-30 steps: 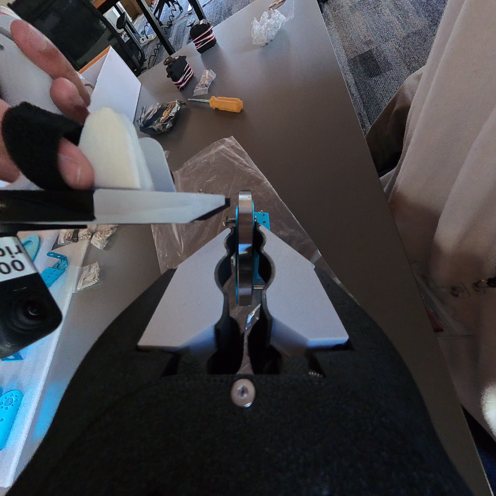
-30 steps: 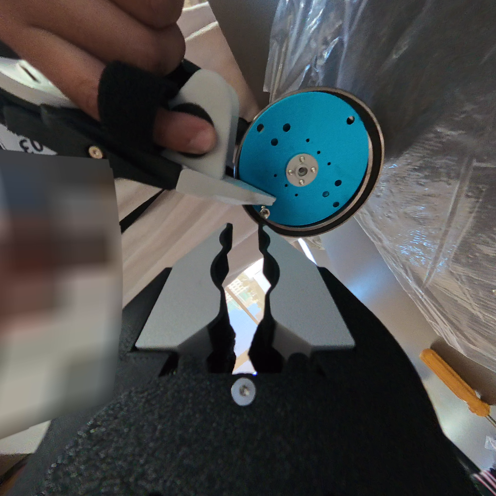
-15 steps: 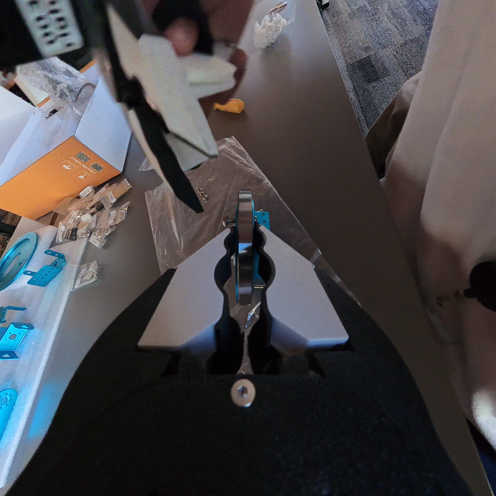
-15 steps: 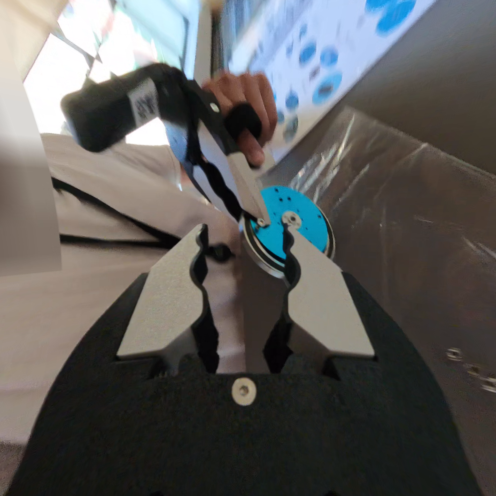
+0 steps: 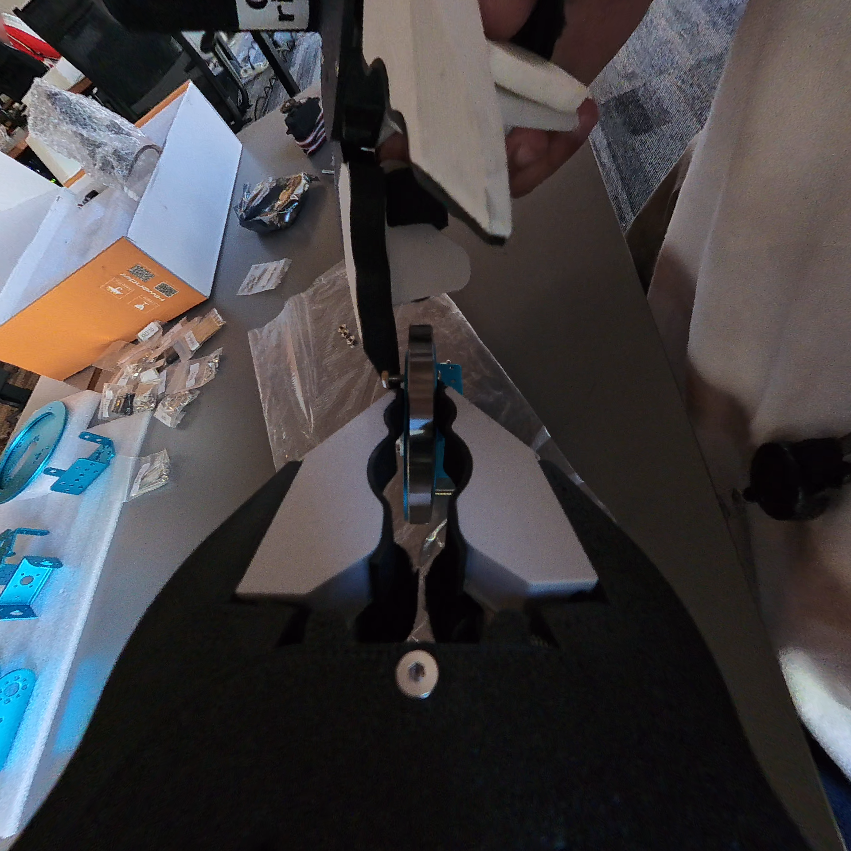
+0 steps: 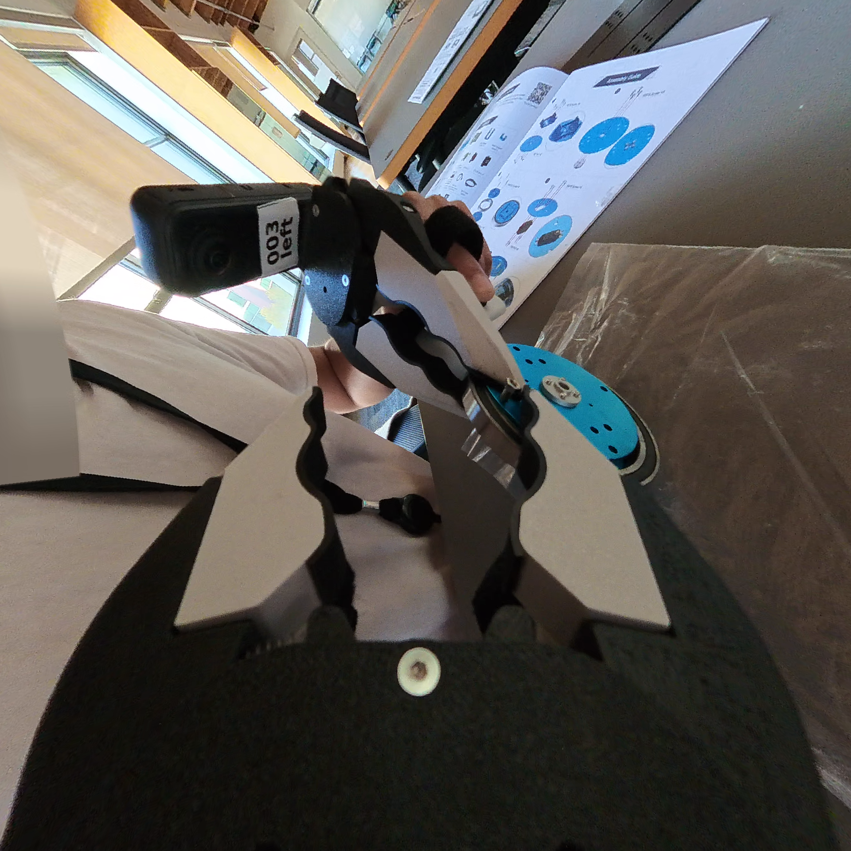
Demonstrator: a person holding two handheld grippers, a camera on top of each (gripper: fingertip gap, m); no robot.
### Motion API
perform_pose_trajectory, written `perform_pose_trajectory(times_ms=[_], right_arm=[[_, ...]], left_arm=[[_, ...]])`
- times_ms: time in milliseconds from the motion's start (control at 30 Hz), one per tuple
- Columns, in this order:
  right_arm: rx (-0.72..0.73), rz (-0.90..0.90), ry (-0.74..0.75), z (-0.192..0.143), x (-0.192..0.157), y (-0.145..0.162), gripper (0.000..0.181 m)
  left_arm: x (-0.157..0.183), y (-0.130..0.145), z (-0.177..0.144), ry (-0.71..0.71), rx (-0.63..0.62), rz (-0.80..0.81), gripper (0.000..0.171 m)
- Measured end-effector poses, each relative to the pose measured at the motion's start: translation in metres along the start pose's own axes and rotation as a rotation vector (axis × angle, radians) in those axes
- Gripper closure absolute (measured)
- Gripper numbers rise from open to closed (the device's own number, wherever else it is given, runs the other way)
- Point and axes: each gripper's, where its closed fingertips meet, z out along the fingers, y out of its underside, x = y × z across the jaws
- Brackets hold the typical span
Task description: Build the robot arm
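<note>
My left gripper [image 5: 421,396] is shut on a blue metal disc with a steel outer ring [image 5: 420,428], held edge-on above a plastic sheet [image 5: 304,368]. A small screw [image 5: 392,378] sticks out of the disc's left face near the rim. My right gripper [image 5: 442,301] comes down from above, open, and its dark fingertip is right next to that screw. In the right wrist view the right gripper [image 6: 421,400] is wide open and empty. Its right finger sits beside the screw [image 6: 509,384] and the disc [image 6: 585,414], which the left gripper [image 6: 490,391] clamps at its rim.
An orange and white box [image 5: 115,276], small bags of hardware [image 5: 161,373], blue brackets [image 5: 78,465] on white foam and a foil bag [image 5: 271,207] lie left on the grey table. A printed sheet [image 6: 598,138] lies beyond. A person's light garment [image 5: 760,322] is close on the right.
My right gripper opened wide and swung from the disc's left side to above it, and one fingertip is back at the screw. The left gripper kept the disc still.
</note>
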Motion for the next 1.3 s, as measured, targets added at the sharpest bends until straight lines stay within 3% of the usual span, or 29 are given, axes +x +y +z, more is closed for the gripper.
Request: perform_pose_trajectory(times_ms=[633,900,1033,1167,1300], right_arm=[[-0.017,-0.016,0.01,-0.011,-0.003,-0.001,0.101],[-0.016,-0.021,-0.009,-0.001,-0.002,-0.001,0.093],[-0.015,-0.035,-0.002,-0.014,-0.012,-0.003,0.101],[0.004,-0.062,0.063,-0.015,0.0,-0.007,0.094],[-0.035,-0.007,-0.011,0.0,-0.003,0.001,0.089]], left_arm=[[0.0,0.001,-0.001,0.006,0.006,-0.007,0.159],[-0.001,0.0,0.0,0.009,0.007,-0.009,0.159],[-0.001,0.001,0.0,0.007,0.008,-0.013,0.159],[-0.001,0.0,0.0,0.007,0.007,-0.011,0.159],[-0.002,0.0,0.0,0.006,0.008,-0.013,0.159]])
